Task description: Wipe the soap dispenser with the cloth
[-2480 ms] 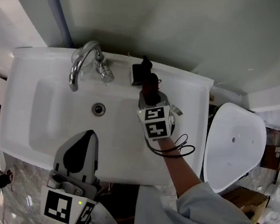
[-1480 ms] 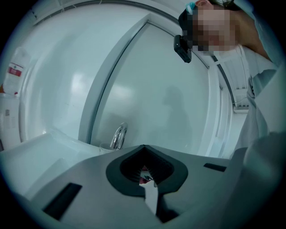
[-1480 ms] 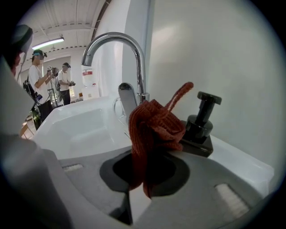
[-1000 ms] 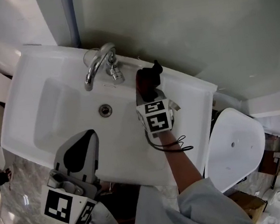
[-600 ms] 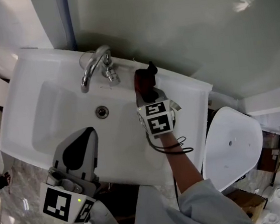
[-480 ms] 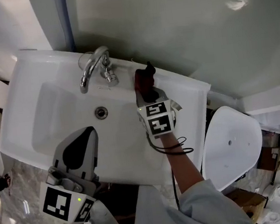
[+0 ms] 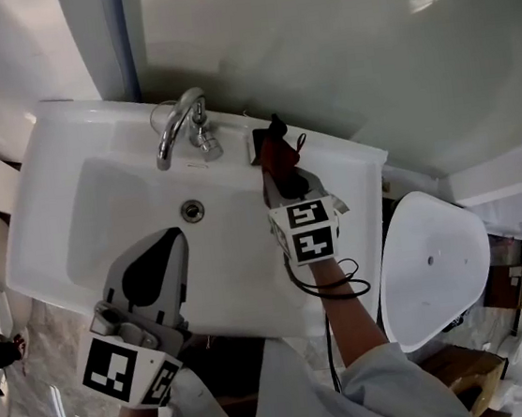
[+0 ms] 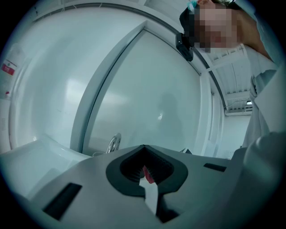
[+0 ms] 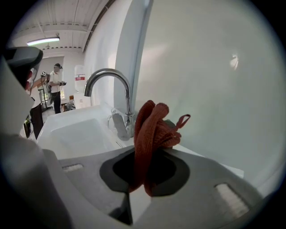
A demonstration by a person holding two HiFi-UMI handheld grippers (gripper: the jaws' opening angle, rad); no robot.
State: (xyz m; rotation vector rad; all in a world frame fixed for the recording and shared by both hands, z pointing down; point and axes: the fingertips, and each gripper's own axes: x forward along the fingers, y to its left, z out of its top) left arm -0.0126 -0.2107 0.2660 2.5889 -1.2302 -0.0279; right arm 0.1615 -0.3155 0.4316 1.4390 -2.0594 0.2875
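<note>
A rust-red cloth (image 7: 281,161) (image 9: 149,129) is pinched in my right gripper (image 7: 287,179) (image 9: 141,154), which is shut on it. The cloth bunches up against the black soap dispenser (image 7: 258,144) on the back ledge of the white sink (image 7: 72,207), right of the faucet. Most of the dispenser is hidden behind the cloth; only a dark edge and the pump top show in the head view. My left gripper (image 7: 155,249) (image 8: 145,156) hovers shut over the sink's front rim, holding nothing.
A chrome faucet (image 7: 178,128) (image 9: 107,76) curves over the basin just left of the dispenser. A pale wall rises directly behind the ledge. A white toilet lid (image 7: 432,257) stands to the sink's right. A person (image 9: 56,87) stands far off.
My right gripper has carried the cloth up onto the dispenser and shifted slightly right along it. The left gripper has stayed where it was.
</note>
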